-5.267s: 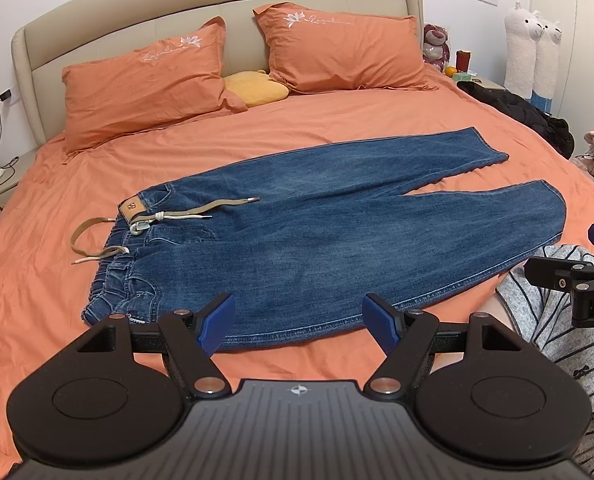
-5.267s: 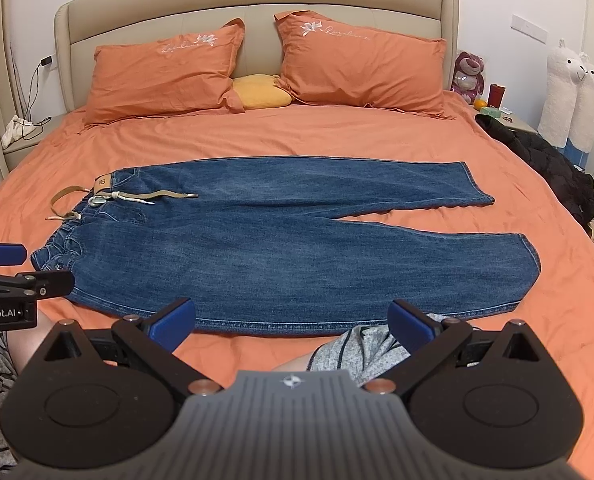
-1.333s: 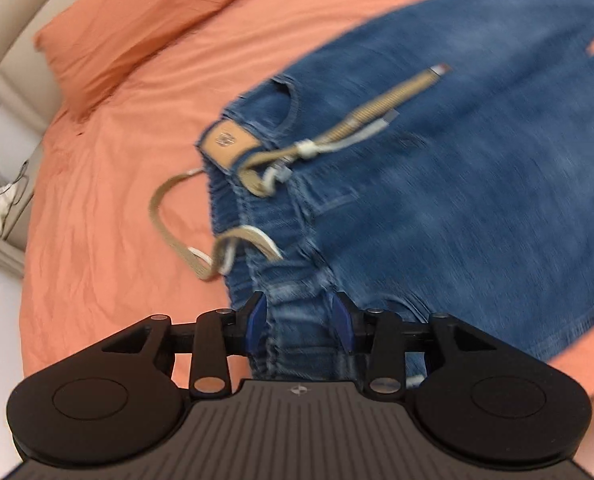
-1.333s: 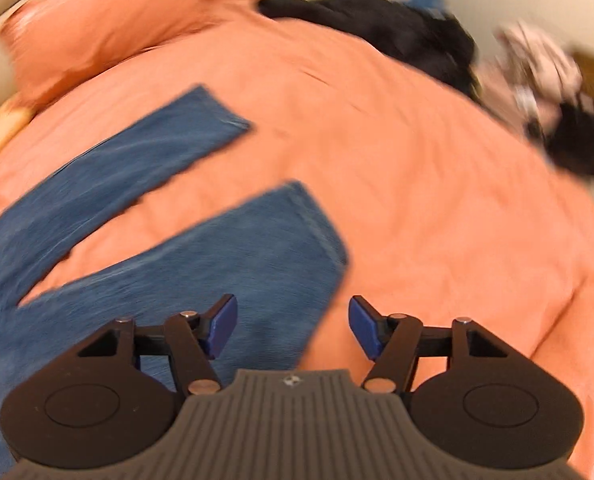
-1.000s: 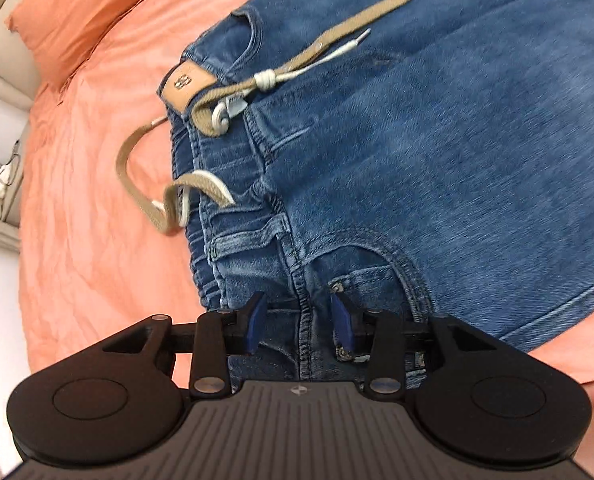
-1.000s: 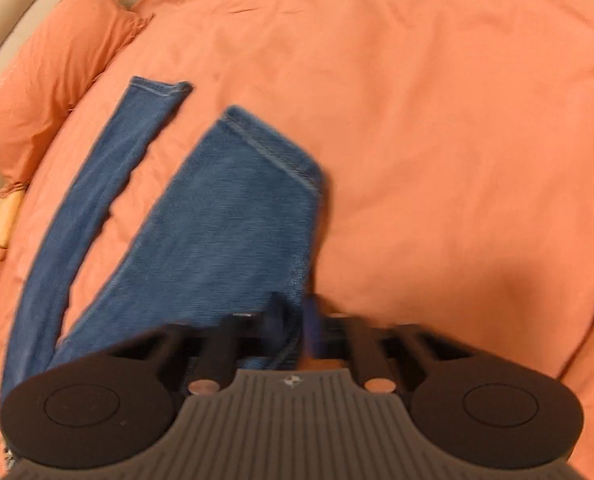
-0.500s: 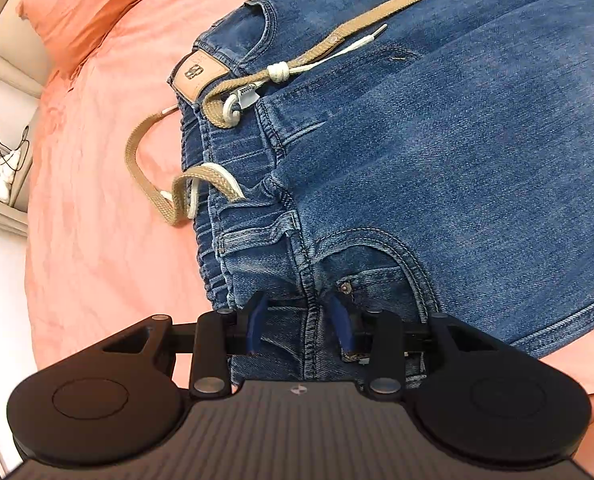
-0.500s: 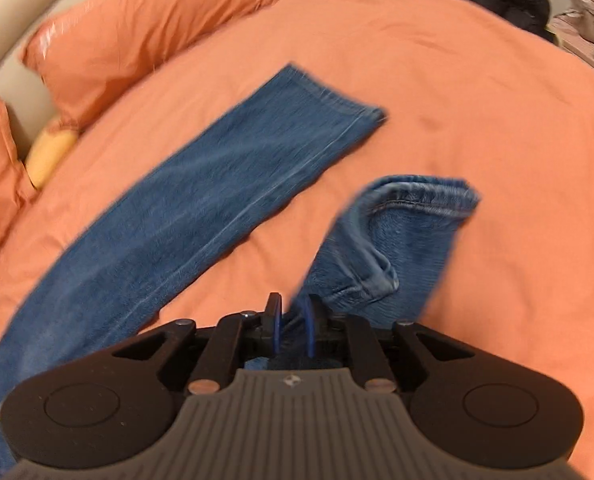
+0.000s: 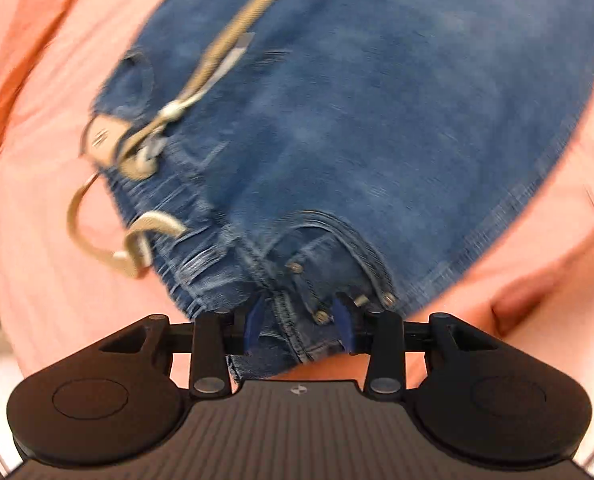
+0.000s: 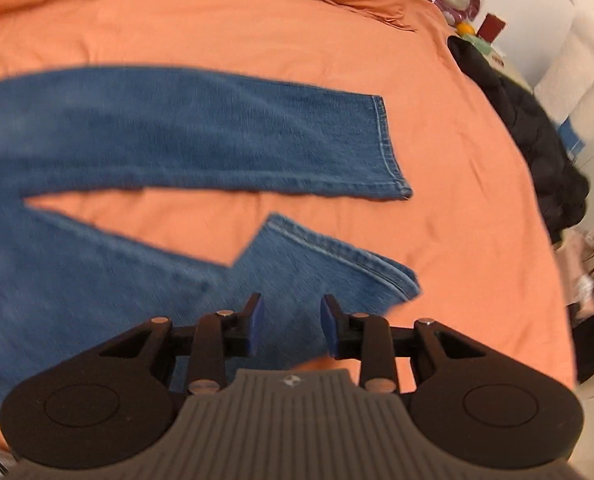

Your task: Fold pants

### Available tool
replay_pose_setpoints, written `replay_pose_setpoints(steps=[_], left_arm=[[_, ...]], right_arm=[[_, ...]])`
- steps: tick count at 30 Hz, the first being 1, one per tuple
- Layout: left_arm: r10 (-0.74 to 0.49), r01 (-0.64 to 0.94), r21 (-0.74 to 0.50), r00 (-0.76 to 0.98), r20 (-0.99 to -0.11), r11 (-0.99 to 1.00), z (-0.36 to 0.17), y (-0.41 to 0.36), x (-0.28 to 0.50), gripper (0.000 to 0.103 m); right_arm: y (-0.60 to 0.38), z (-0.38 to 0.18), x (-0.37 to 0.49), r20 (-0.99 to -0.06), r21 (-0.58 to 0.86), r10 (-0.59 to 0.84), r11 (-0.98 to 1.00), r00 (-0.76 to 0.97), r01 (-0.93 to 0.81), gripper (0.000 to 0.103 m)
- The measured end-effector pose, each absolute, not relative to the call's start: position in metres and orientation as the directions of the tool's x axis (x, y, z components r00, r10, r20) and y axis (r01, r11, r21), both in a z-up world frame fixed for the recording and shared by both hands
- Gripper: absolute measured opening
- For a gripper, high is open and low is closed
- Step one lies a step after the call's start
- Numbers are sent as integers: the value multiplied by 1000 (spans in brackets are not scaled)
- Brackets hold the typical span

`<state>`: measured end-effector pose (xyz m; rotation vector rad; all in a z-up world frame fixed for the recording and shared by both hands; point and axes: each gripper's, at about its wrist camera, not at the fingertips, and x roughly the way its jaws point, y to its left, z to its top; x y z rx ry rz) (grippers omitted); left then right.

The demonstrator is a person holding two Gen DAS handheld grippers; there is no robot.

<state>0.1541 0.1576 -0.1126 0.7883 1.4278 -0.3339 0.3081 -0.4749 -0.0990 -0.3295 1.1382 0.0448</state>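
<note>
The jeans [image 10: 145,140] lie flat on the orange bed [image 10: 257,32]. Left tongs [image 9: 299,322] pinch the waistband corner by the pocket, right tongs [image 10: 291,324] are opening over the near leg, not gripping it

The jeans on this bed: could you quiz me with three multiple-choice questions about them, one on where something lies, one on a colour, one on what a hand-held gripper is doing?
1. Where does the tan belt lie?
A. at the waistband
B. at a leg hem
C. on the pillow

2. What colour is the bedsheet?
A. white
B. orange
C. green

3. What is the left hand-held gripper doing?
A. hanging clear of the bed
B. gripping a pillow
C. holding the jeans at the waistband corner

Answers:
1 A, the belt threads through the waistband loops.
2 B, orange cloth surrounds the denim in both views.
3 C, bunched denim sits between its blue pads.
</note>
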Motion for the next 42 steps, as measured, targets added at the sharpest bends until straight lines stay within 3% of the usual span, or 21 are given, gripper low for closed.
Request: replay_pose_setpoints(steps=[5,9,11,17,19,20,21,23,26,31,37,42], left_arm=[[227,739,173,28,-974,652,-133,143,151,51],[218,775,77,-79,-973,627,-158,131,146,55],[214,777,77,-75,-974,624,-166,127,147,62],[264,771,130,-50,-963,623,-195,112,139,67],[316,779,183,-21,-949,600,-202,101,132,67],[332,776,200,-13,-943,598,-203,97,130,60],[342,773,212,-7,-940,598,-204,93,128,57],[367,769,252,25,-930,588,-203,84,122,38],[369,727,277,35,-929,628,-196,84,122,29],[321,601,289,56,-945,745,-173,101,140,24],[239,440,255,92,-967,861,-146,123,157,24],[213,410,238,107,-971,881,-136,134,175,24]], right_arm=[[-472,-99,291,-861,-302,-159,924,483,-233,27],[-459,-106,276,-838,-413,-183,828,513,-380,27],[-453,-110,266,-807,-506,-212,728,551,-462,27],[-447,-129,254,-761,-646,-226,362,609,-672,28],[-440,-139,252,-762,-647,-217,226,610,-728,29],[-437,-146,253,-762,-645,-212,161,612,-747,29],[-434,-153,254,-762,-640,-211,103,612,-761,31],[-425,-167,257,-764,-623,-202,-11,612,-782,31],[-411,-183,250,-777,-564,-133,-287,615,-774,32],[-402,-198,245,-839,-338,-118,-653,531,-678,36],[-403,-205,257,-865,-83,-244,-791,438,-606,18],[-405,-214,260,-875,-47,-197,-874,442,-483,24]])
